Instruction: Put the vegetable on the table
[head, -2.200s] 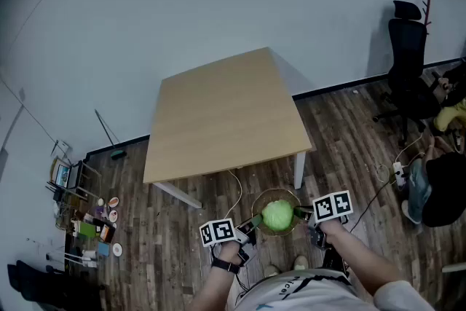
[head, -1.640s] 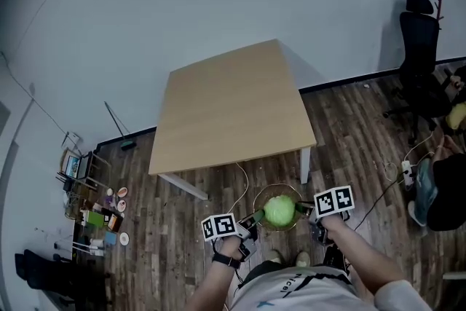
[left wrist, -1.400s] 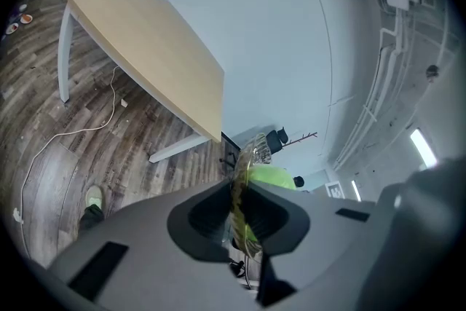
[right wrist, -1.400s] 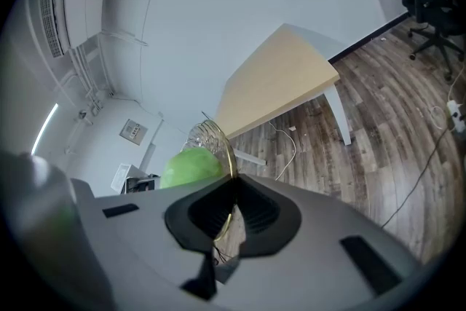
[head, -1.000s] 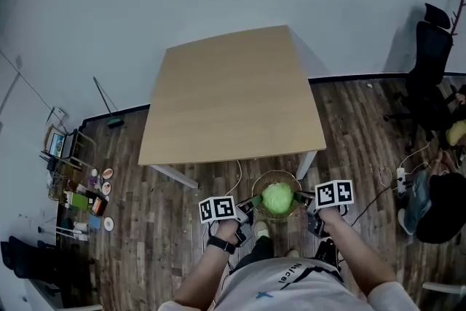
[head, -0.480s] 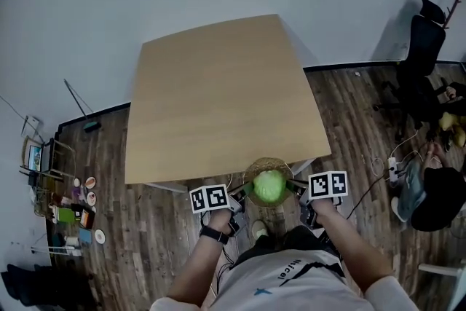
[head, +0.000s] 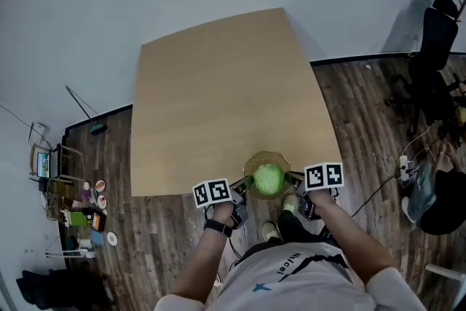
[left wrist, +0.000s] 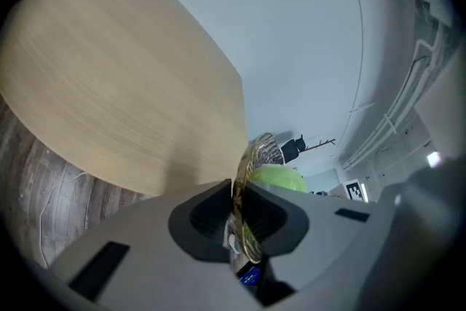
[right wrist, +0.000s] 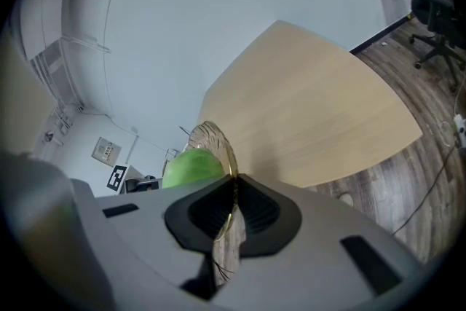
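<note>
A round green cabbage (head: 269, 178) sits in a gold wire basket (head: 267, 156), held in the air over the near edge of the bare wooden table (head: 218, 105). My left gripper (head: 240, 188) is shut on the basket's left rim and my right gripper (head: 293, 179) is shut on its right rim. In the left gripper view the basket rim (left wrist: 244, 178) runs between the jaws with the cabbage (left wrist: 277, 177) behind it. The right gripper view shows the rim (right wrist: 227, 186) pinched the same way, the cabbage (right wrist: 191, 165) to its left and the table (right wrist: 313, 113) ahead.
The floor is dark wood planks (head: 378, 120). A black office chair (head: 437, 47) stands at the far right. Small bowls and boxes (head: 91, 207) lie on the floor at the left, beside a wire rack (head: 51, 164). A cable (head: 378, 189) runs across the floor on the right.
I have walked up to the table carrying the basket with both grippers. The basket and cabbage have gone from above the floor to above the table's near edge.
</note>
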Available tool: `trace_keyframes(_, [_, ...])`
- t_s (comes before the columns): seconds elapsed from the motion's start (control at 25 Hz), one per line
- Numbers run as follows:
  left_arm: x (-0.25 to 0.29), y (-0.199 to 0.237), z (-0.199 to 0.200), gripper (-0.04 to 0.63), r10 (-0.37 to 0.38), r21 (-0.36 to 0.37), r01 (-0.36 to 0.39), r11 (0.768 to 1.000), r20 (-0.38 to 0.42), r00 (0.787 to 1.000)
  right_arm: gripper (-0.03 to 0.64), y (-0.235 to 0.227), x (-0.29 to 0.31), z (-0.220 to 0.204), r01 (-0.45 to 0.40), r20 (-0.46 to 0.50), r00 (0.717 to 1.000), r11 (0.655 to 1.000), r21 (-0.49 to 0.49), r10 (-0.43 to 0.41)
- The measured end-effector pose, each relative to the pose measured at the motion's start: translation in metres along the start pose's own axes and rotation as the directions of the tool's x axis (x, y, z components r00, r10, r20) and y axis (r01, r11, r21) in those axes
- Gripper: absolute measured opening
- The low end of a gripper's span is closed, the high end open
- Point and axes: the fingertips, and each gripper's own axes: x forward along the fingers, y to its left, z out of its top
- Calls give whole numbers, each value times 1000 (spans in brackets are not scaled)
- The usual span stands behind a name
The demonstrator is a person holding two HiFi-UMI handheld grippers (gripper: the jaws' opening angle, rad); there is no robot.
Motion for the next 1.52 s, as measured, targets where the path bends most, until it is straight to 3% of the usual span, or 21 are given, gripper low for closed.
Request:
trace_keyframes(0.36, [33, 21, 60, 41, 89, -13, -89, 996, 45, 995, 25, -18, 48, 60, -37, -62, 997, 999, 6, 38])
trace_keyframes(1.04, [101, 109, 155, 41, 168, 44, -165, 985, -71, 983, 23, -63, 156, 117, 41, -26, 999, 983, 178, -37])
trace_keyframes(1.52, [124, 143, 181, 41, 216, 57, -211, 976, -94, 972, 23, -79, 191, 133, 95, -31, 995, 973, 212, -91])
